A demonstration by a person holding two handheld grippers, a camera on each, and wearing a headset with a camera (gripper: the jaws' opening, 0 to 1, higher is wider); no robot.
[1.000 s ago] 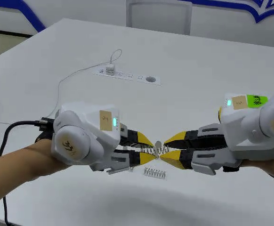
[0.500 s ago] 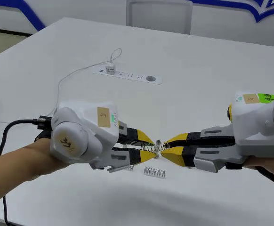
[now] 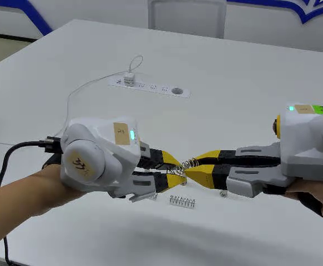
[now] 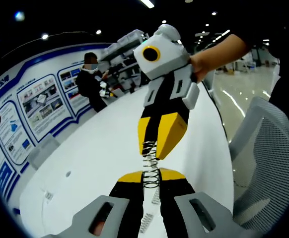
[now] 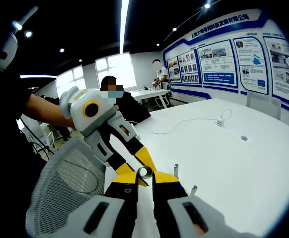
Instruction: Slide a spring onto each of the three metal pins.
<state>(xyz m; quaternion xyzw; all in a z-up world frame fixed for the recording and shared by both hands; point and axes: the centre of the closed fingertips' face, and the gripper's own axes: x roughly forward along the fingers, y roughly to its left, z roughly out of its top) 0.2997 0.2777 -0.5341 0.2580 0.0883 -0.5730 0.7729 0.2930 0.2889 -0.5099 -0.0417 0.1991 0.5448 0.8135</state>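
Left hand-held gripper (image 4: 151, 176) and right hand-held gripper (image 5: 145, 176) both pinching same spring (image 4: 150, 162) tip-to-tip, spare spring (image 3: 182, 201) lying on desk (image 3: 233, 88)

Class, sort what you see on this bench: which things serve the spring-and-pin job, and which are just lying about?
For the job: held spring, spare spring, metal pins, left gripper, right gripper.
Lying about: power strip, white plug with its cable, chair.

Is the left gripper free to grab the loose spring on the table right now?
Probably not: the left gripper is shut on the other spring, shared with the right gripper. The loose spring lies unobstructed below.
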